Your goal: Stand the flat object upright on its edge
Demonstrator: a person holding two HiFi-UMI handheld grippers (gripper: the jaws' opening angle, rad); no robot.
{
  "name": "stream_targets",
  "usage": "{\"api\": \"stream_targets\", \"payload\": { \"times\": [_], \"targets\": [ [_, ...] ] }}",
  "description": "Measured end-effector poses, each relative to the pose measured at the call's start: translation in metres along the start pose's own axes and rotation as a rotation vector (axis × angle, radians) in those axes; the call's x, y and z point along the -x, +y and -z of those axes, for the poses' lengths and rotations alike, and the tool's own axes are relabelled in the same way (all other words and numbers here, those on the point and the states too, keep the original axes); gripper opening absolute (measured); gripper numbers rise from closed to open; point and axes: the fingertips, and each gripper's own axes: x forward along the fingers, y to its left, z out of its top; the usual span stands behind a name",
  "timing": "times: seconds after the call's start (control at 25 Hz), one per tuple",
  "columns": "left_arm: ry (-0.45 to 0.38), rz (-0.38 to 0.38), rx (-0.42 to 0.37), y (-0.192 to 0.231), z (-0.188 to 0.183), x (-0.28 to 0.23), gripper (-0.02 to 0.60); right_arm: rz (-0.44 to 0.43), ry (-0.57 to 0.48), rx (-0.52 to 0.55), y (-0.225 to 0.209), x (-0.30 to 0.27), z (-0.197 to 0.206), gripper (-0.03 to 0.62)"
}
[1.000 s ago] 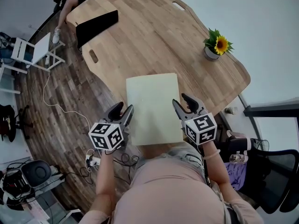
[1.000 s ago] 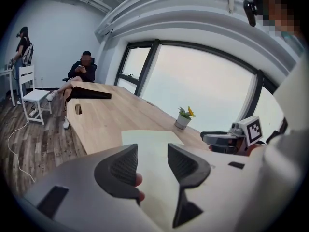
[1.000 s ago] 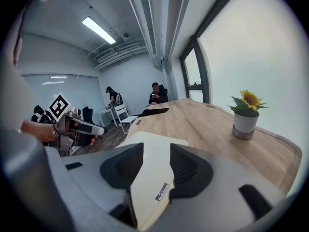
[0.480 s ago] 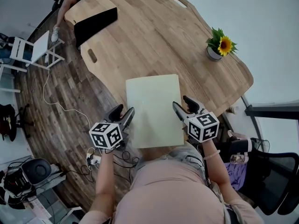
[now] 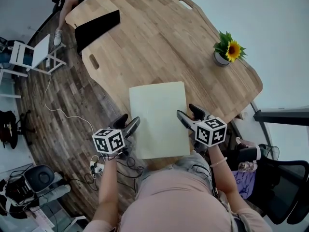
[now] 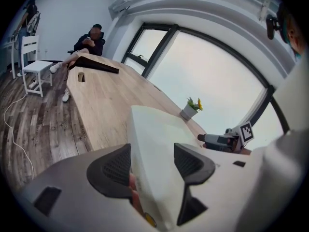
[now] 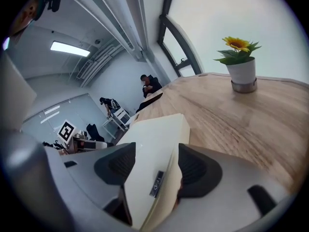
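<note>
The flat object is a pale yellow board (image 5: 157, 120) at the near end of the wooden table (image 5: 159, 37), its near edge toward my body. My left gripper (image 5: 129, 121) straddles its left edge and my right gripper (image 5: 186, 111) its right edge. In the left gripper view the board (image 6: 154, 129) runs between the dark pads of the left gripper (image 6: 152, 166). In the right gripper view the board (image 7: 154, 139), with a small label on its edge, passes between the pads of the right gripper (image 7: 154, 166). Both pairs of jaws have just been opening and stand open around the board.
A potted sunflower (image 5: 226, 47) stands at the table's right edge. A black flat thing (image 5: 96, 28) lies at the far left end, where a person (image 6: 91, 40) sits. A white chair (image 5: 34, 52) and a cable (image 5: 63, 112) are on the floor at left, an office chair (image 5: 285, 187) at right.
Both grippers have sunk toward the table with the board between them, and it now sits lower and nearer to me. Both pairs of jaws have spread wider.
</note>
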Motion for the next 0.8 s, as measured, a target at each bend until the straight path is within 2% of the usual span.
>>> {"api": "stream_targets", "payload": {
  "times": [0.48, 0.8],
  "targets": [
    [0.111, 0.07, 0.053, 0.005, 0.016, -0.016, 0.262, -0.056, 0.08, -0.12, -0.01, -0.016, 0.02, 0.295],
    [0.144, 0.111, 0.102, 0.009, 0.022, -0.019, 0.281, -0.081, 0.111, -0.188, -0.014, -0.021, 0.031, 0.322]
  ]
}}
